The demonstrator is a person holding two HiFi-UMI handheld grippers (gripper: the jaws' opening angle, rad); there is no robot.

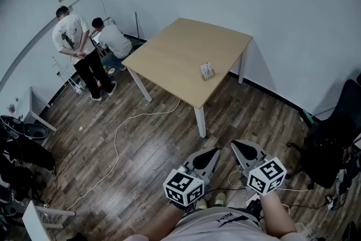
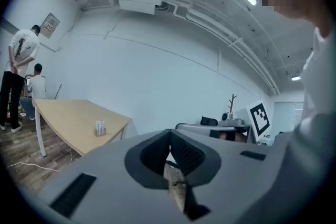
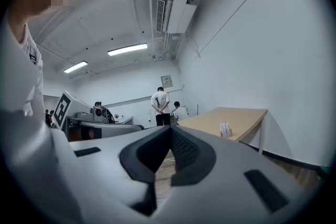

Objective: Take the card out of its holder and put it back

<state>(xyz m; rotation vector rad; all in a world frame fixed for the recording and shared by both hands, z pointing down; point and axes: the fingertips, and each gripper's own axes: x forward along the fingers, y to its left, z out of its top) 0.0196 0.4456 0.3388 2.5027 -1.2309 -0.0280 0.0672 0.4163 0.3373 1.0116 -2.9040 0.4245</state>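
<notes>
Work on the card has not begun yet, I think. The table point(image 1: 186, 53) stands well away from the person, out in the room. On it, near the edge closest to the person, sits the holder point(image 1: 207, 74) with the card point(image 1: 207, 67) standing up in it. It looks so small from here that I cannot say for sure where the card ends and the holder starts.

The left gripper point(image 1: 213, 153) and the right gripper point(image 1: 237, 148) hang low, close to the person's body, above the wooden floor point(image 1: 146, 161). Both point toward the table. Each one has its jaws pressed together, tip to tip, with nothing between them.

So the step in hand is getting to the table. The next move calls for walking up close, until the holder is within reach. A white cable point(image 1: 117, 138) lies on the floor off to the left, so feet should keep clear of it. Then the jaws of one gripper need to spread wide enough to fit over the thin card. The other gripper may need to steady the holder so it does not tip.

Two people point(image 1: 90, 48) are by the far wall, well apart from the table.
</notes>
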